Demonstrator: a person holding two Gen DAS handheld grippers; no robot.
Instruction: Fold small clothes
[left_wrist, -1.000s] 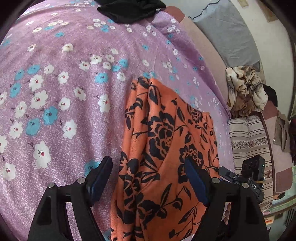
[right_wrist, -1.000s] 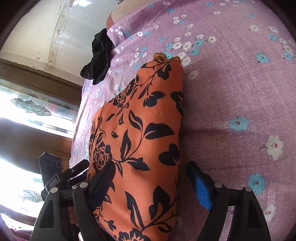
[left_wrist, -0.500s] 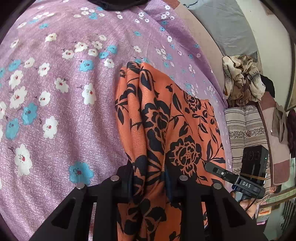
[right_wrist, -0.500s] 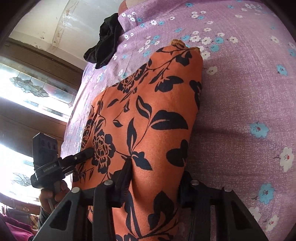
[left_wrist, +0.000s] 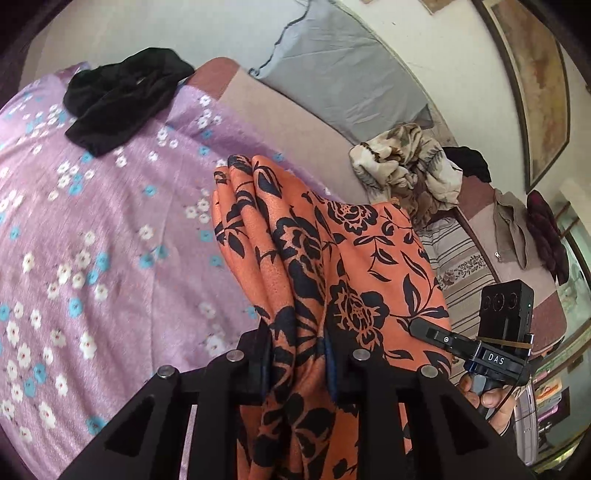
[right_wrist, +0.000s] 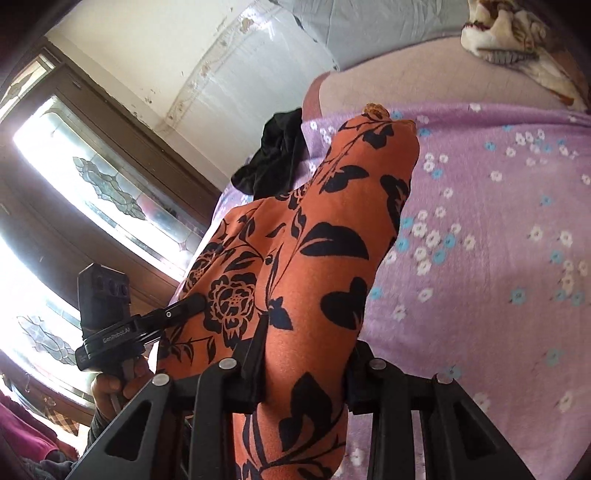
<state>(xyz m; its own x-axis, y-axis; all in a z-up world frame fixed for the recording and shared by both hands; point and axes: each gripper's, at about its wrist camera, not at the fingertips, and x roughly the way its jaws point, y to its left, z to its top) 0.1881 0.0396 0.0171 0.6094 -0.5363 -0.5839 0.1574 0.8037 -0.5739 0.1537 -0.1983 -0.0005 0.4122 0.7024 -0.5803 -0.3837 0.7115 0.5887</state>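
An orange garment with black flowers (left_wrist: 332, 258) hangs in folds from both grippers, and its far end rests on the purple flowered bedsheet (left_wrist: 92, 240). My left gripper (left_wrist: 297, 347) is shut on a bunched part of its near edge. In the right wrist view the same orange garment (right_wrist: 332, 240) rises from the purple flowered bedsheet (right_wrist: 498, 240) into my right gripper (right_wrist: 306, 347). Its jaws are closing, with the pads pressed on the cloth. Each view shows the other gripper gripping the garment's opposite side, held by a hand.
A black garment (left_wrist: 118, 99) lies crumpled at the bed's far edge. A beige patterned cloth heap (left_wrist: 406, 166) and a striped cloth (left_wrist: 461, 266) lie to the right. A grey cushion (left_wrist: 351, 74) leans on the wall. A window (right_wrist: 74, 147) is at the left.
Both grippers went from open astride the flat garment to shut on it, then rose. The near edge is lifted off the bed and the cloth hangs bunched.
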